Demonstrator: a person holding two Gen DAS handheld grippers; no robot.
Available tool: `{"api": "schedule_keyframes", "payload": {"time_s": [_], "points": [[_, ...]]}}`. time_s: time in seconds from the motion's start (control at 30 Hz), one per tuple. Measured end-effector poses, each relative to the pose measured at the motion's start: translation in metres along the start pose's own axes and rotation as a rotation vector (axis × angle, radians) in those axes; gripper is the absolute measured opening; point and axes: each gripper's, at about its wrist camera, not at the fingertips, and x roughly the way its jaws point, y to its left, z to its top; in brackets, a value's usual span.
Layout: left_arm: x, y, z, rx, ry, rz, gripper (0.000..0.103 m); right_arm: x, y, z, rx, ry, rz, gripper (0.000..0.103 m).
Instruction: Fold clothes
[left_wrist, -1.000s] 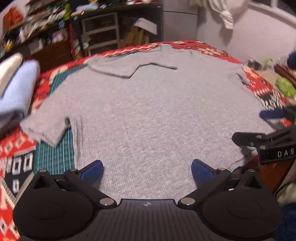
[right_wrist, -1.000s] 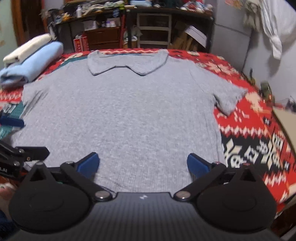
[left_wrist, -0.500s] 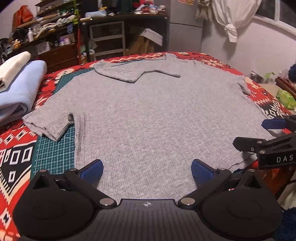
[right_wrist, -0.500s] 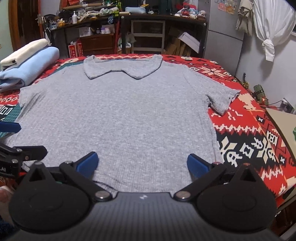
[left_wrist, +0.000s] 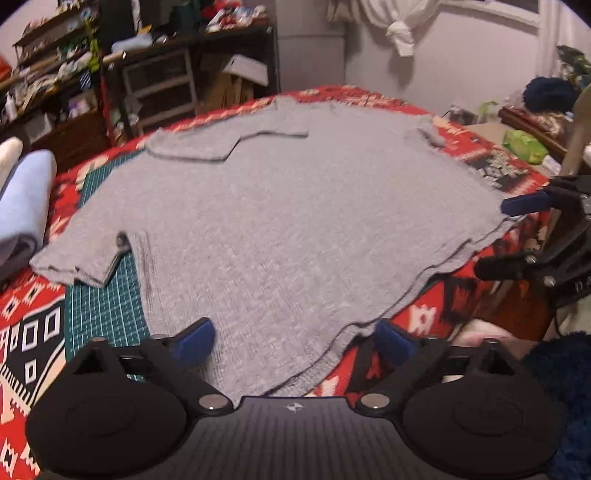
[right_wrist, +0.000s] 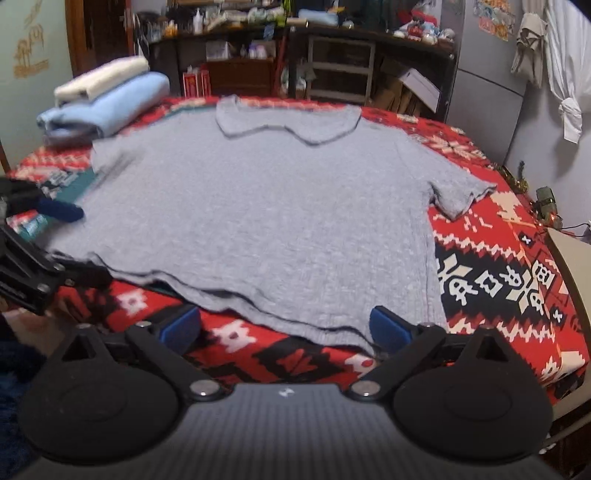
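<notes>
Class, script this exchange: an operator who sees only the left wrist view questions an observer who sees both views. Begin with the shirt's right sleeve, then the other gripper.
Operator: How does the right sleeve lie? Mine shows it small and blurred.
Observer: It lies flat on the red blanket, spread out sideways from the shirt.
Operator: Is the right gripper holding the hem?
Observer: No. Its jaws are open, the hem's corner lies near one finger, and nothing is clamped.
</notes>
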Motion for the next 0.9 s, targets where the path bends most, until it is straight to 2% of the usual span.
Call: {"api": "schedule_keyframes", "payload": {"time_s": [0.07,0.13,0.2,0.27,0.33,0.43,0.5,0.6,0.9], "points": [[-0.006,-0.002,0.005,0.013,-0.042,-0.021,0.078,-0.005,0.001,0.006,0.006,-0.024,-0.004,0.081],[-0.011,-0.004,0.012,0.026,-0.084,-0.049,0.073,-0.006,0.004,0.013,-0.008,-0.039,0.004,0.062],[-0.013,-0.008,0.019,0.051,-0.102,-0.094,0.062,-0.003,0.008,0.019,-0.041,-0.033,0.02,0.039],[-0.011,-0.013,0.024,0.083,-0.103,-0.145,0.044,0.0,0.014,0.024,-0.074,-0.019,0.054,0.033],[-0.007,-0.018,0.029,0.106,-0.096,-0.185,0.037,0.002,0.02,0.026,-0.097,-0.015,0.08,0.03],[0.005,-0.023,0.035,0.099,-0.076,-0.231,0.03,0.007,0.028,0.029,-0.12,-0.008,0.091,0.018],[0.013,-0.026,0.036,0.091,-0.05,-0.278,0.02,0.013,0.03,0.028,-0.118,0.014,0.093,0.005],[0.014,-0.027,0.032,0.093,-0.039,-0.289,0.019,0.016,0.032,0.025,-0.114,0.032,0.096,0.004],[0.014,-0.029,0.017,0.102,-0.012,-0.303,0.004,0.003,0.023,0.009,-0.048,0.05,0.139,0.002]]}}
